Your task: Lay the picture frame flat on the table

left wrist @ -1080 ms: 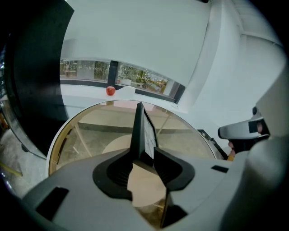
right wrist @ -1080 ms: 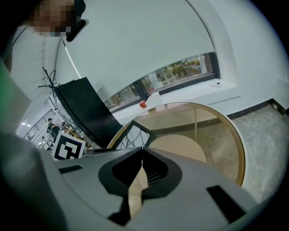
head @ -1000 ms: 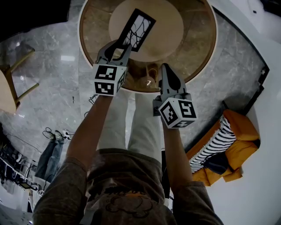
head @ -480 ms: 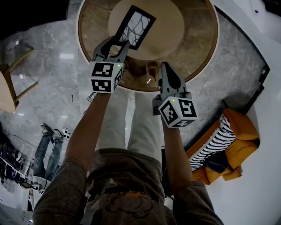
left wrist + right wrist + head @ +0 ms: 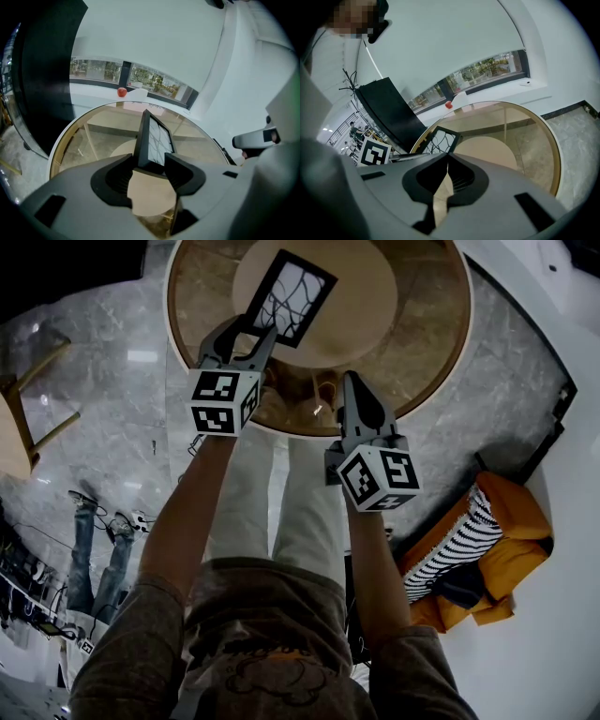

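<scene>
The black picture frame (image 5: pixel 291 298), with a white picture crossed by dark lines, lies on the round glass table (image 5: pixel 441 362) with its face up in the head view. In the left gripper view the frame (image 5: pixel 154 140) still looks tipped, its face turned right. My left gripper (image 5: pixel 246 329) is at the frame's near end. Its jaws have just been opening and now stand open, with the frame's end between them (image 5: pixel 149 161). My right gripper (image 5: pixel 349 381) hovers over the table's near edge, shut and empty. The frame (image 5: pixel 440 140) sits to its left.
A pale round disc (image 5: pixel 366 306) shows under the glass top. An orange seat with striped cloth (image 5: pixel 478 549) stands on the floor at the right, and a wooden chair (image 5: pixel 28 418) at the left. A red ball-like thing (image 5: pixel 122 92) rests on the far sill.
The frame's face shows wider in the head view, so it has tipped further toward flat. The left gripper's jaws have spread apart. The right gripper has stayed put.
</scene>
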`<control>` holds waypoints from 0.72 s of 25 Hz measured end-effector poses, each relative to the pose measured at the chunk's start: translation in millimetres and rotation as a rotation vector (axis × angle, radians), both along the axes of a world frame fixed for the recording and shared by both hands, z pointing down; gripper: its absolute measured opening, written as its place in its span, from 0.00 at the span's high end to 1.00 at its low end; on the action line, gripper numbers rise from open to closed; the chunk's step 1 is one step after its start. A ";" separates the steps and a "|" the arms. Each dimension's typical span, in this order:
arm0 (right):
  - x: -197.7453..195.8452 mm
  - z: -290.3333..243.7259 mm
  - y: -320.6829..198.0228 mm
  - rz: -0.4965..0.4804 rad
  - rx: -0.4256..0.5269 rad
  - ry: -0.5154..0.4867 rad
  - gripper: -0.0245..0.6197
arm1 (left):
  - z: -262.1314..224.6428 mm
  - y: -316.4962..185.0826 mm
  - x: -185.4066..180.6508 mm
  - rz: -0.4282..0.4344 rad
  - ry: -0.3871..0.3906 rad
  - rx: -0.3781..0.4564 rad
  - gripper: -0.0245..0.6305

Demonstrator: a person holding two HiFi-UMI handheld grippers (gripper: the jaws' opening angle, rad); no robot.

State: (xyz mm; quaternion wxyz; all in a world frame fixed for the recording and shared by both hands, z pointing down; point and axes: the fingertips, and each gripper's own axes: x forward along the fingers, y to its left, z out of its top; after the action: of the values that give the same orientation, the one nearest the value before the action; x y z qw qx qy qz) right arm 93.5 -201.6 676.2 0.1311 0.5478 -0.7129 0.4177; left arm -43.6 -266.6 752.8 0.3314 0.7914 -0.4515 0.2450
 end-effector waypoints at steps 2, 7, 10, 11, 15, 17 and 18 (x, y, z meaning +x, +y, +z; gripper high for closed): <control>-1.9 0.1 -1.5 -0.003 0.000 0.000 0.93 | 1.1 -0.6 -0.5 -0.002 0.005 -0.003 0.63; -6.0 3.3 -3.8 -0.009 -0.004 -0.002 0.93 | 5.1 -0.8 -2.4 -0.005 0.020 -0.008 0.63; -7.8 4.8 -4.8 -0.012 -0.008 -0.002 0.93 | 7.1 -1.6 -3.7 -0.008 0.022 -0.009 0.62; -8.3 5.2 -5.2 -0.013 -0.009 -0.002 0.93 | 8.1 -1.8 -4.1 -0.009 0.024 -0.012 0.62; -9.0 8.2 -7.9 -0.016 -0.015 -0.002 0.93 | 11.8 -3.4 -4.9 -0.011 0.023 -0.021 0.61; -9.0 8.9 -8.5 -0.016 -0.017 -0.003 0.93 | 12.3 -3.6 -5.3 -0.011 0.019 -0.021 0.61; -9.1 9.2 -8.7 -0.017 -0.018 -0.003 0.93 | 12.5 -3.5 -5.7 -0.013 0.019 -0.022 0.61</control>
State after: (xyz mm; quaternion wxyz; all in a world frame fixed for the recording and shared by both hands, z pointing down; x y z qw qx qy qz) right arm 84.5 -210.2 685.4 0.1386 0.5400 -0.7138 0.4239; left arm -49.3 -270.1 765.3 0.3458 0.7872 -0.4506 0.2403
